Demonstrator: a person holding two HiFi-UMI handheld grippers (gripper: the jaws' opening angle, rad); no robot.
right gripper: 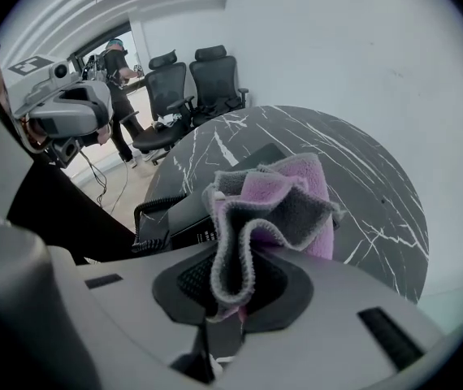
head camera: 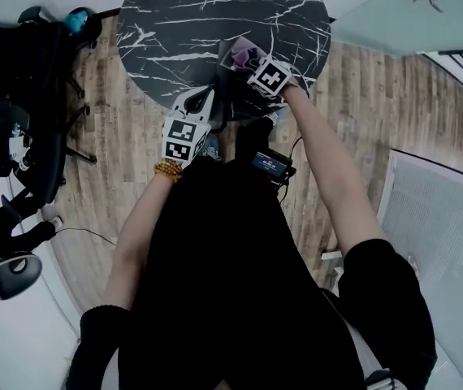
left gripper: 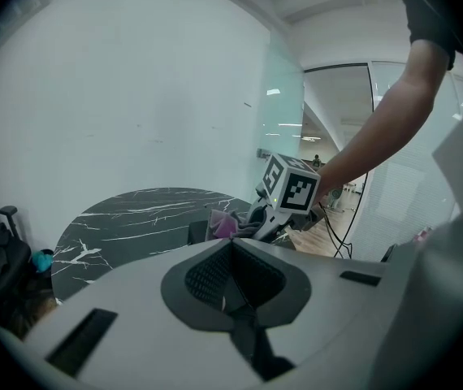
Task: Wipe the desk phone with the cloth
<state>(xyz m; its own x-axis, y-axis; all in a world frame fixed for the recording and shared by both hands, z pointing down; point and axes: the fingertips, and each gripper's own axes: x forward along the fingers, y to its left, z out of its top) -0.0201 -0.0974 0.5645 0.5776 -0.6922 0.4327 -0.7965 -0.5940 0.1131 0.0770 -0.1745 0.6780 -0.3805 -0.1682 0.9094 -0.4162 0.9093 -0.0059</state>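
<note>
A purple and grey cloth [right gripper: 276, 197] sticks up bunched from my right gripper [right gripper: 230, 254], which is shut on it. Just beyond the cloth lies the black desk phone [right gripper: 187, 214] with its coiled cord [right gripper: 152, 211], near the edge of the round black marble table [right gripper: 361, 185]. From the head view my right gripper [head camera: 246, 58] holds the cloth [head camera: 240, 51] over the table's near side. My left gripper [head camera: 201, 100] hovers at the table's near edge, shut on nothing. In the left gripper view, the left gripper [left gripper: 231, 246] points at the phone [left gripper: 199, 231], the cloth [left gripper: 225, 224] and the right gripper's marker cube [left gripper: 296, 187].
Black office chairs [head camera: 20, 80] stand left of the table on the wooden floor [head camera: 118, 112]. Two more chairs [right gripper: 191, 80] and a standing person [right gripper: 118, 63] are behind the table. A small device with a cable [head camera: 270, 165] hangs at the person's waist. A glass panel [head camera: 443, 218] is at right.
</note>
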